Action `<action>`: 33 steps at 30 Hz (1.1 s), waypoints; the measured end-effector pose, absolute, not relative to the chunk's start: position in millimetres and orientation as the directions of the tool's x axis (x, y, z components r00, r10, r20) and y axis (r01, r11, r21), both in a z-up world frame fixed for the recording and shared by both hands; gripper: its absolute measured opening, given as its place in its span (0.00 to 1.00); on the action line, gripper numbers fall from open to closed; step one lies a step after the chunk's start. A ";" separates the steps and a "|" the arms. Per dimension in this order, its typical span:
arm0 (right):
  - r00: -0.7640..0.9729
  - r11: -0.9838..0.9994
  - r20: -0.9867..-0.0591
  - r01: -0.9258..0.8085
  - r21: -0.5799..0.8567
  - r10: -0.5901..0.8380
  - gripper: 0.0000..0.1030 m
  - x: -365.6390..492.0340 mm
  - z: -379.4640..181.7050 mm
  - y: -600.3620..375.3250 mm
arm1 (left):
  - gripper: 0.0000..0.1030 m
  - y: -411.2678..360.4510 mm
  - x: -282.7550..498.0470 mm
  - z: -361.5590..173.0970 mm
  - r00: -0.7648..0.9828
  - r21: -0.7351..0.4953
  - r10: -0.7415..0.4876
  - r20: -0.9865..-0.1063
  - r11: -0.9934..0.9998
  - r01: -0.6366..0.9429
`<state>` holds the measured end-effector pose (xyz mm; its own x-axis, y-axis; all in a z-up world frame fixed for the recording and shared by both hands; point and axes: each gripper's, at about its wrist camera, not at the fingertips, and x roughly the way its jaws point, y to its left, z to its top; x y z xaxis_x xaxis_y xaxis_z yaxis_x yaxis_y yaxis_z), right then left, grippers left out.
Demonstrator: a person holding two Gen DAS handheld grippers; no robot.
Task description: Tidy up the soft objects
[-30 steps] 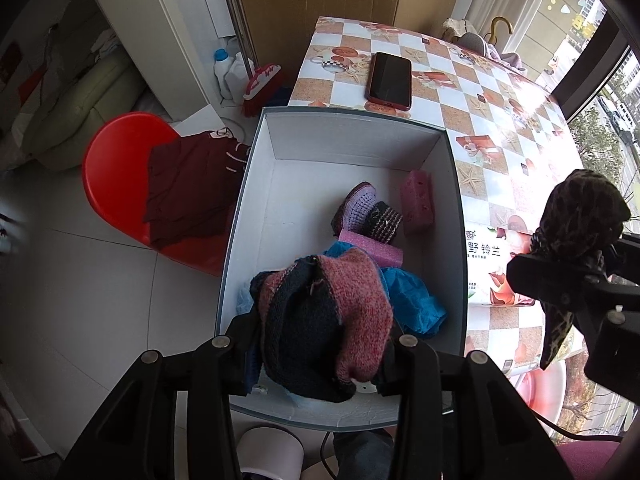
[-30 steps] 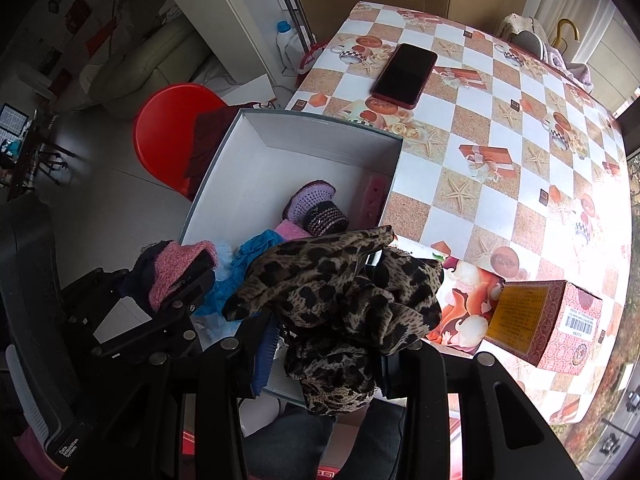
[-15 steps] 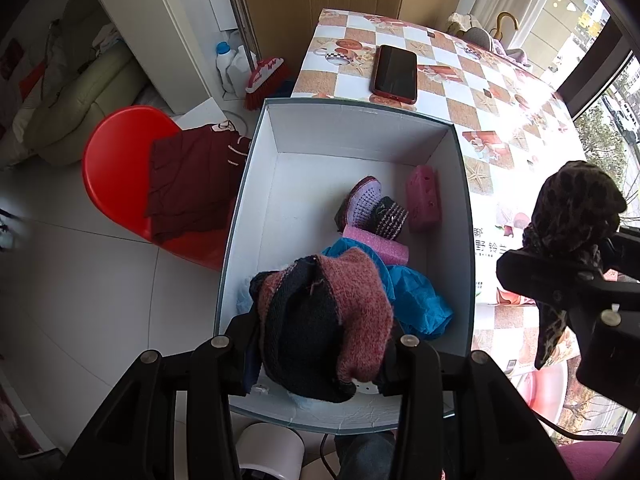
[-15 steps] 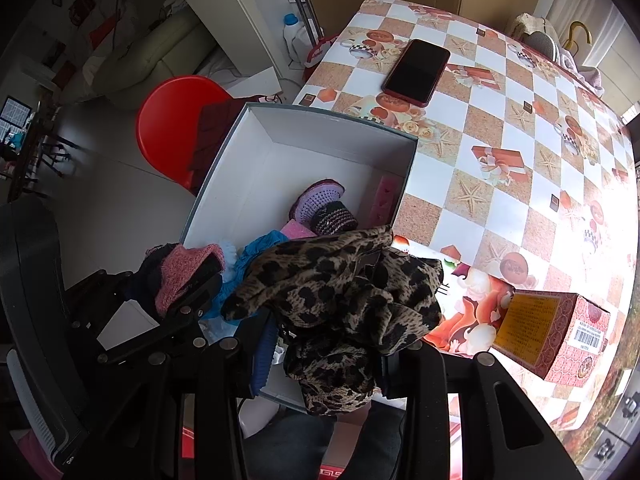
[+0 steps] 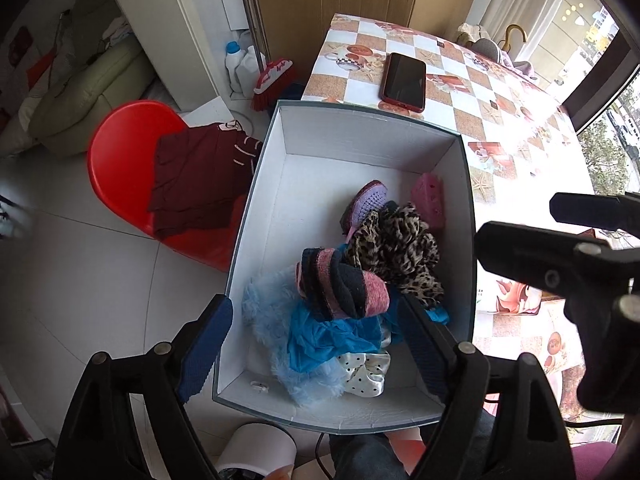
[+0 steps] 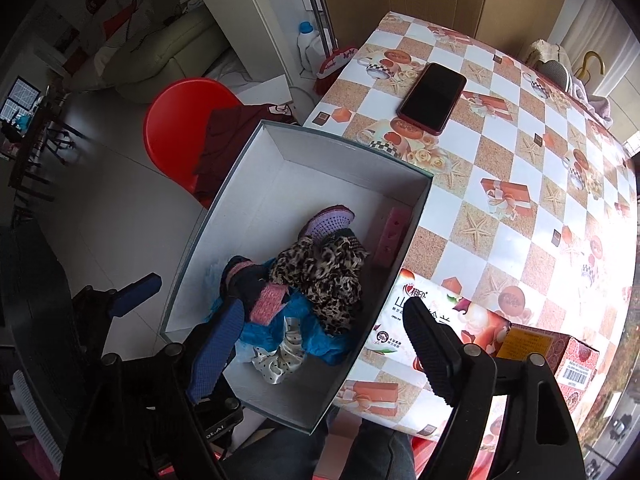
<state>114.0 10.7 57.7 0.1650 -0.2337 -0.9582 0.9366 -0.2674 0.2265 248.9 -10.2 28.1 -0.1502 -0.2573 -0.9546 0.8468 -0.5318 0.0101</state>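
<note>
A white open box [image 5: 360, 148] [image 6: 320, 152] stands at the table's near edge. In it lie a pink and black knit piece [image 5: 344, 284] [image 6: 256, 288], a leopard-print cloth [image 5: 396, 244] [image 6: 324, 272], blue cloth [image 5: 324, 336], light blue fluffy fabric [image 5: 268, 320], a white dotted piece [image 5: 364, 372], a purple knit shoe [image 5: 368, 204] and a pink sponge [image 5: 430, 200]. My left gripper [image 5: 316, 344] is open and empty above the box's near end. My right gripper [image 6: 324, 344] is open and empty over the box's near right side.
A red phone [image 5: 404, 80] [image 6: 434, 96] lies on the checked tablecloth beyond the box. A tissue pack [image 6: 420, 312] and a red carton [image 6: 548, 352] sit right of the box. A red chair [image 5: 132, 168] with dark red clothing stands on the left.
Both grippers opened. The pink and black knit piece and the leopard cloth left them and now lie in the box on the pile.
</note>
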 end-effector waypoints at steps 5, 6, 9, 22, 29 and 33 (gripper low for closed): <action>0.116 -0.289 -0.966 0.940 0.181 -0.229 1.00 109.5 61.2 14.4 | 0.84 -7.9 256.5 41.7 -0.169 0.019 -0.316 -0.934 -0.516 0.856; 0.115 -0.298 -0.966 0.937 0.183 -0.232 1.00 107.8 62.1 15.5 | 0.84 -8.1 256.7 41.2 -0.172 0.011 -0.305 -0.937 -0.517 0.856; 0.109 -0.321 -0.966 0.929 0.184 -0.235 1.00 103.8 63.6 18.2 | 0.84 -8.5 257.5 39.7 -0.164 0.012 -0.298 -0.940 -0.509 0.861; 0.112 -0.353 -0.966 0.916 0.191 -0.234 1.00 108.9 65.6 28.1 | 0.84 0.3 266.8 41.7 -0.152 0.031 -0.306 -0.940 -0.521 0.853; 0.106 -0.375 -0.965 0.907 0.194 -0.241 1.00 117.8 66.9 32.6 | 0.84 0.2 275.3 41.0 -0.156 0.034 -0.305 -0.940 -0.534 0.845; 0.098 -0.397 -0.964 0.897 0.193 -0.247 1.00 120.4 68.0 37.4 | 0.84 -0.5 279.5 39.0 -0.161 0.029 -0.302 -0.940 -0.540 0.841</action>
<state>120.4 37.4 68.0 0.0981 -0.2468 -0.9641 0.8971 -0.3974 0.1930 279.5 -0.5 39.0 -0.1610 -0.3017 -0.9397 0.8412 -0.5400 0.0293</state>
